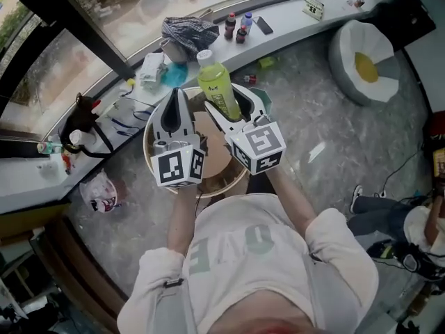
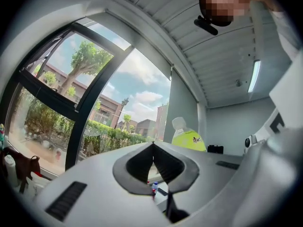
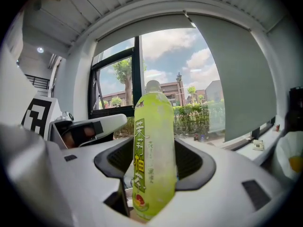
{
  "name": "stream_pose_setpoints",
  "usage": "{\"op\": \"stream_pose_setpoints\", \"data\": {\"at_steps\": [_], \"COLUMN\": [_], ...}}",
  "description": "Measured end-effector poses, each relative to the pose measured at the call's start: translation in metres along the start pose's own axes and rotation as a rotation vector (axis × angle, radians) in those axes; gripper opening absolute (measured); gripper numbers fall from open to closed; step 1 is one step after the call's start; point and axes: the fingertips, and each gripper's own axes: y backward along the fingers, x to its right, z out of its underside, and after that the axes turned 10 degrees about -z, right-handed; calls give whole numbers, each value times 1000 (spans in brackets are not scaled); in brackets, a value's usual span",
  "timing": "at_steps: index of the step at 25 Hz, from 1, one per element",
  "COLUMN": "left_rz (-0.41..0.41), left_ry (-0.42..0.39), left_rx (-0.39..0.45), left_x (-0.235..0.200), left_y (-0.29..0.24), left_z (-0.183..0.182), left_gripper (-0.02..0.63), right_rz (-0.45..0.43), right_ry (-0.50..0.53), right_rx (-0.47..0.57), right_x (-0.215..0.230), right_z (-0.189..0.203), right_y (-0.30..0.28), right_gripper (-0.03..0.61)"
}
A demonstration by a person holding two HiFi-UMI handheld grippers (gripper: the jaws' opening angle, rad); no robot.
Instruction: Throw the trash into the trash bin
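Floor [image 1: 313, 138]: grey, mottled. A curved window ledge [image 1: 292, 5] runs along its far side.

Trash bin [image 1: 233, 181]: round, pale rim, open top, directly below both grippers in the head view.

Cushion [image 1: 365, 61]: white with a yellow centre, on the floor well right of the bin.

Right gripper [image 1: 222, 96]: jaws stand wide and are clamped on the green tea bottle [image 1: 219, 89], one pad on each side of the lower body. In the right gripper view the bottle [image 3: 152, 150] stands about upright with its long axis crosswise to the jaws. The white cap is at the top, the base is down, and the printed label faces the camera. In the head view it hangs over the far part of the bin's opening, cap end toward the ledge.

Left gripper [image 1: 175, 92]: jaws together with nothing between them [image 2: 152, 145]. It sits just left of the bottle, apart from it, also over the bin.

On the ledge: crumpled grey cloth [image 1: 188, 32], small bottles [image 1: 236, 26], dark phone [image 1: 264, 25].

Plastic bag [image 1: 101, 193]: on the floor, left of the bin.
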Motion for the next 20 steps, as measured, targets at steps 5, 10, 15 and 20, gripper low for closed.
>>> {"op": "stream_pose_setpoints", "data": {"at_steps": [5,10,15,20], "left_rz": [-30,-2,47,62], "left_ry": [-11,12,-3,-30], "left_rx": [-21,13,13,-31], "left_x": [33,105,154,190], "left_y": [-17,-49,-85,-111], "left_z": [24,39,57,97], "left_gripper": [11,11,11,11], "right_rz": [26,41,78,86], "right_ry": [-3,-21,-37,-81], "right_rx": [20,10,36,7], "right_x": [56,132,190,242], "right_z": [1,-1,1,29], "right_y": [28,61,73,81], "right_gripper": [265,265,265,265]}}
